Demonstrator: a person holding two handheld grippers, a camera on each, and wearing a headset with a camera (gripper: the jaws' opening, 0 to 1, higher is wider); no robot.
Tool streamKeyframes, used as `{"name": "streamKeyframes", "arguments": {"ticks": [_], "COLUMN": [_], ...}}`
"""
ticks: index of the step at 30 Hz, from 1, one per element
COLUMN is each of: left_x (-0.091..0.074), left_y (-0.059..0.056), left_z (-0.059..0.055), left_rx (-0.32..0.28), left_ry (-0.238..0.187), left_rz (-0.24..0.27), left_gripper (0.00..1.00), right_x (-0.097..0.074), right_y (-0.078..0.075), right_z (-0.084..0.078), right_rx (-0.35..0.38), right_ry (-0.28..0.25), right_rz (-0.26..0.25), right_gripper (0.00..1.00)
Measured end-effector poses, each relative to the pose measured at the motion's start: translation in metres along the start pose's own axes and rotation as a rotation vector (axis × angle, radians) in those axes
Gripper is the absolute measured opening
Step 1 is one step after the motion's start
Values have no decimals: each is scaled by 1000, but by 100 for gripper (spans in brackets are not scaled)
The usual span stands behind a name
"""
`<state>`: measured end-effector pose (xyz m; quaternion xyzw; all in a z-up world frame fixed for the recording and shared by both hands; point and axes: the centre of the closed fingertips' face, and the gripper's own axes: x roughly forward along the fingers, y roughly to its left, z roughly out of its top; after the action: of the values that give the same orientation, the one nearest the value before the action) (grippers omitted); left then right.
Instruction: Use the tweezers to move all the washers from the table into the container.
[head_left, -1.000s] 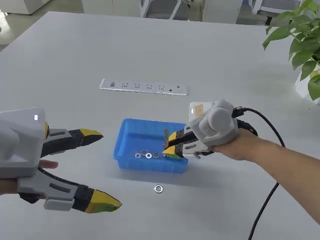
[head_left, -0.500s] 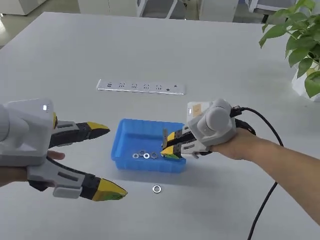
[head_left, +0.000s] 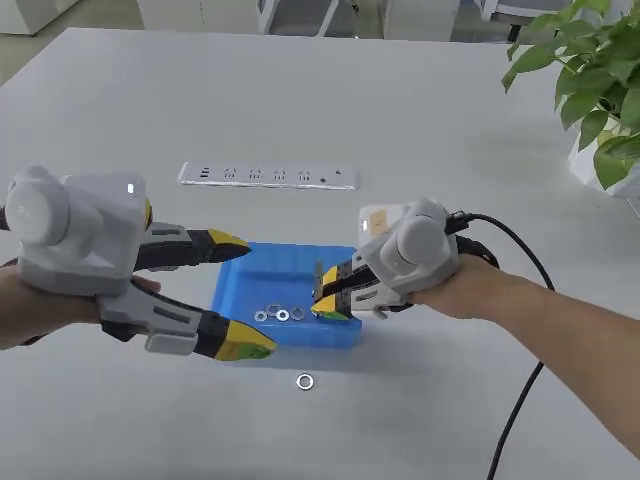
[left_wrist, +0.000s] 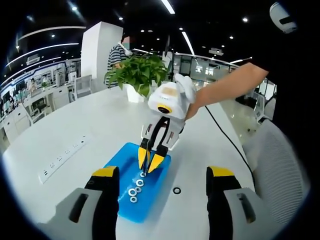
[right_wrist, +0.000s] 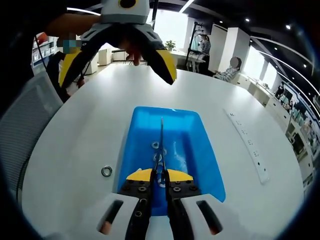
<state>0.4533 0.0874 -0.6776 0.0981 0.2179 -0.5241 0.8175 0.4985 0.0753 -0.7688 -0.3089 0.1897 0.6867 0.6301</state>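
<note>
Clamping the tweezers, the right gripper is clenched on their rear end, jaws almost together. The tweezer tips reach out over the blue container, low above the three washers lying in a short row on its floor. I cannot tell if the tips hold anything. The left gripper is released, jaws wide apart and holding nothing, hovering at the container's left side.

One loose washer lies flat on the surface, just outside the container's near wall, toward the near edge of the surface. It is apart from the wall and well short of the tweezer tips. From the right gripper view it sits left of the container and level with that gripper's jaws.

Handling judgement: the loose washer is small, thin, stiff metal, light, and likely slippery on the smooth top. It is best pinched across the ring wall, one tip through the hole and one outside, or it may skid or flip. The tweezers are springy, so a firm, even squeeze is needed.

A power strip lies toward the far edge, and a plant stands at the far right corner.
</note>
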Motion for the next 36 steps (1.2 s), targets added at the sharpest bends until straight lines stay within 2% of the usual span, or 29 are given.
{"name": "streamKeyframes", "arguments": {"ticks": [7, 14, 17, 25, 36], "left_x": [14, 28, 33, 49, 59], "left_y": [6, 14, 15, 11, 12], "left_z": [7, 14, 16, 16, 11], "left_rx": [38, 95, 116, 172, 203], "left_ry": [1, 9, 16, 57, 88], "left_rz": [-12, -11, -18, -49, -68], "left_gripper": [59, 35, 28, 21, 9], "right_x": [1, 1, 1, 0, 1], "right_y": [0, 0, 0, 1, 3], "right_z": [0, 0, 0, 0, 0], "right_rx": [-7, -15, -20, -28, -38], "right_ry": [3, 5, 7, 10, 12], "right_rz": [3, 4, 6, 8, 13], "right_gripper": [10, 10, 10, 10, 10]}}
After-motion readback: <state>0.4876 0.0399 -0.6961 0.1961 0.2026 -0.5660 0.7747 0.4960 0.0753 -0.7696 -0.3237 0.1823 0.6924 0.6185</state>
